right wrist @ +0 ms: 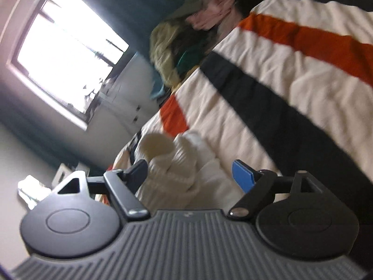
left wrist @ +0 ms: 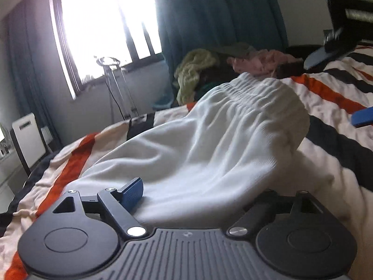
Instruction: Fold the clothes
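White ribbed-knit garment (left wrist: 209,135) sprawls on my striped bedspread (left wrist: 326,93), long axis running away from my left tongs (left wrist: 205,193), spread wide astride its near end; my right tongs (right wrist: 191,175), also spread, hang farther off.

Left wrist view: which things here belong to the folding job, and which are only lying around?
Belongs to the job:
- white garment
- left gripper, open around it
- right gripper, open
- pile of clothes

Only lying around:
- striped bedcover
- window
- teal curtain
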A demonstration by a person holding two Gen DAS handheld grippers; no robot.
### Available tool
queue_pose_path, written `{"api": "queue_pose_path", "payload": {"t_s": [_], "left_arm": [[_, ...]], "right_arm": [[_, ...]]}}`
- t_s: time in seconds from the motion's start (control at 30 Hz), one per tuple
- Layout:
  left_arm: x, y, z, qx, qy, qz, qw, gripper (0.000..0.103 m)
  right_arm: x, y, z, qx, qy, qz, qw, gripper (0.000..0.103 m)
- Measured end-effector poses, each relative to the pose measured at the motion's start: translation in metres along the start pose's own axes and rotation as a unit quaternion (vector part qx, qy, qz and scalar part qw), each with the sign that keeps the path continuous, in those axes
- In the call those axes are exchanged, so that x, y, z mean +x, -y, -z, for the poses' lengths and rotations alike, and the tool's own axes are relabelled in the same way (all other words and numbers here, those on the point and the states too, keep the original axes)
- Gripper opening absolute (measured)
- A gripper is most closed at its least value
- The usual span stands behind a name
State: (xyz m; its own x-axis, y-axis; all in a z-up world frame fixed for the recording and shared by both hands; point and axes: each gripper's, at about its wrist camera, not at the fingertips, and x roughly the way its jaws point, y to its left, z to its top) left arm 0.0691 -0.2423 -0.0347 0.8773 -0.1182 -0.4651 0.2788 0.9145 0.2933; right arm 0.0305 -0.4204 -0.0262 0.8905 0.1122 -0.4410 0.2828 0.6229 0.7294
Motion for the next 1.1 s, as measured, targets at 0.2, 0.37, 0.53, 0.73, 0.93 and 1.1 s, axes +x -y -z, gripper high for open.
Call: {"api": "queue_pose_path", "payload": {"t_s": [0.2, 0.37, 0.53, 0.73, 0.93, 1.1], "left_arm": [[-0.020, -0.082, 0.026, 0.015, -0.029, 0.023, 0.9992, 0.091], [-0.045, -0.115, 0.054, 0.025, -0.036, -0.033, 0.9985, 0.094], [-0.035, -0.140, 0.066, -0.003, -0.058, -0.056, 0.9967, 0.097], [-0.028, -0.154, 0.075, -0.056, -0.061, -0.052, 0.9952, 0.100], [-0.026, -0.164, 0.079, -0.091, -0.069, -0.042, 0.9926, 0.100], [-0.023, -0.172, 0.084, -0.129, -0.077, -0.040, 0.9878, 0.100]], "right_arm": [[0.017, 0.000, 0.014, 0.046, -0.069, -0.030, 0.996, 0.083], [0.036, -0.001, 0.030, 0.076, -0.112, -0.043, 0.990, 0.083], [0.051, -0.018, 0.043, 0.041, -0.112, -0.030, 0.992, 0.083], [0.072, -0.028, 0.052, 0.022, -0.077, 0.013, 0.997, 0.064], [0.058, -0.043, 0.047, -0.016, -0.026, 0.005, 1.000, 0.042], [0.032, -0.057, 0.036, -0.049, 0.021, -0.032, 0.998, 0.035]]}}
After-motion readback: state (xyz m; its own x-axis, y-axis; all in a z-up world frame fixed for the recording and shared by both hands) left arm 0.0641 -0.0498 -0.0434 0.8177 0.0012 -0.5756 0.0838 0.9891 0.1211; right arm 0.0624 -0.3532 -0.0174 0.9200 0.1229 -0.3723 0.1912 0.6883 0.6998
